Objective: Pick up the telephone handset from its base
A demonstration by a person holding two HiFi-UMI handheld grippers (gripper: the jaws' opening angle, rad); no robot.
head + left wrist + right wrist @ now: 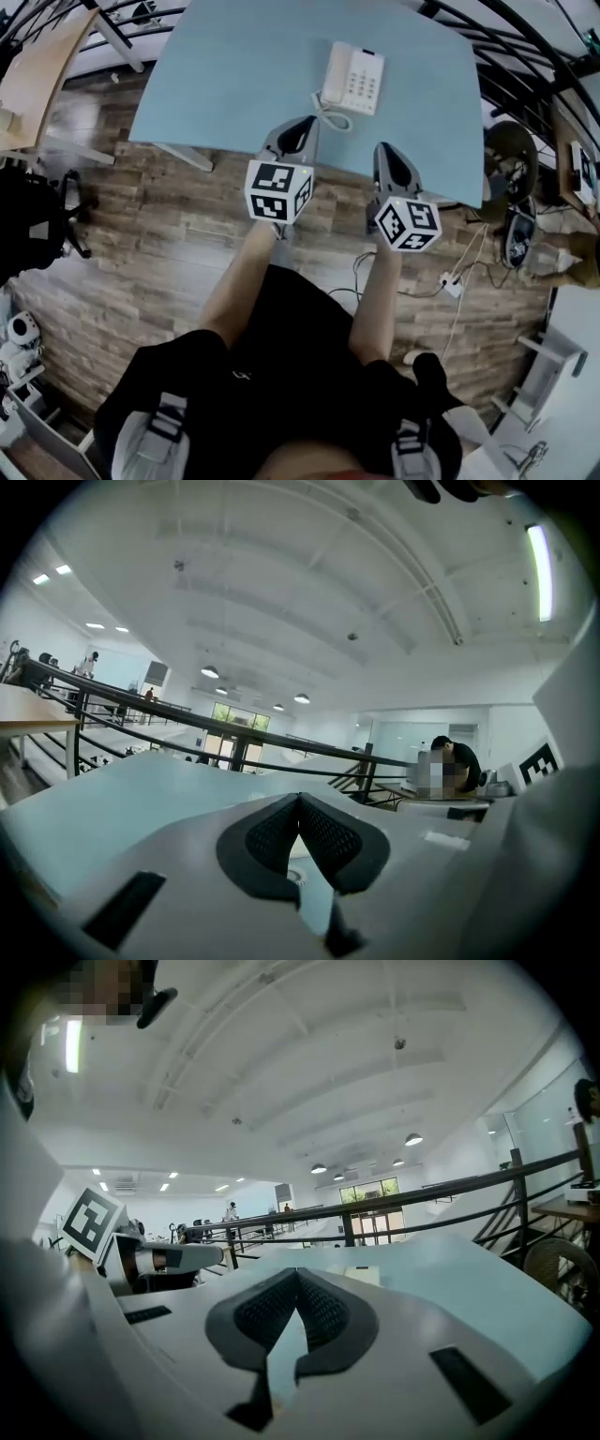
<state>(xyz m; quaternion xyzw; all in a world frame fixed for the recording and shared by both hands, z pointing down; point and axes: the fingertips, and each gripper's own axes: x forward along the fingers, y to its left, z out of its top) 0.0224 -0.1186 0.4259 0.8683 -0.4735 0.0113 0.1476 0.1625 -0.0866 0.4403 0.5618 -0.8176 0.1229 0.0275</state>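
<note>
A white telephone sits on the light blue table near its far middle. Its handset lies in the cradle on the base's left side, and a coiled cord loops off the near corner. My left gripper hovers at the table's near edge, just short of the cord, shut and empty. My right gripper is over the near edge to the right, its pads also meeting with nothing held. The phone shows small ahead in the right gripper view.
Wood floor lies below the table's near edge. A round chair and a wheeled base stand to the right, with a power strip and cables on the floor. A wooden desk is at far left. Black railings run behind the table.
</note>
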